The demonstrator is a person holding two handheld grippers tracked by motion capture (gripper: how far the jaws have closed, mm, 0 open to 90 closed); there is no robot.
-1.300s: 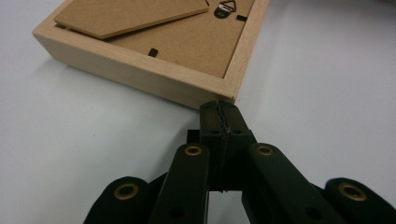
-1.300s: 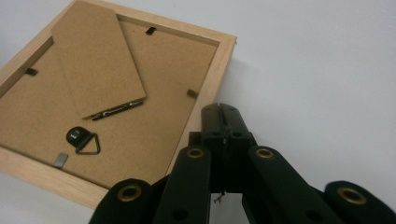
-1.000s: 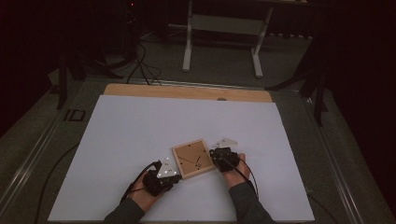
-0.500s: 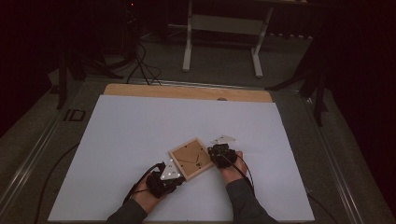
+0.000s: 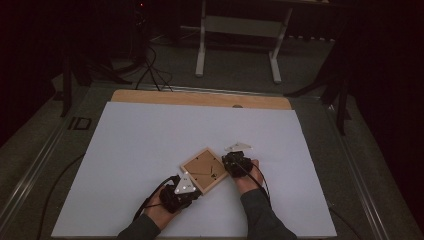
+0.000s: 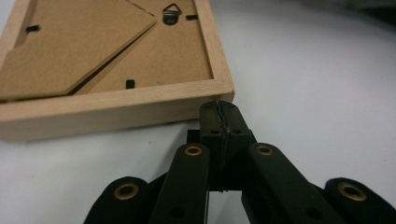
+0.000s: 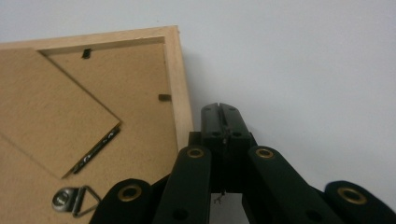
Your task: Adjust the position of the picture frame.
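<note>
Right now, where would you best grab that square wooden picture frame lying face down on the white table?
Probably the square wooden picture frame by its raised rim, coming from the side: one finger over the outer edge, one inside the recessed back, since it lies flat.

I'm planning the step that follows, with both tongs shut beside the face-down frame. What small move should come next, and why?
Probably nudge the wooden frame square with both shut tongs. The left tongs sit at one corner, the right tongs beside the opposite edge, and the frame lies skewed on the white sheet, with nothing gripped.
</note>
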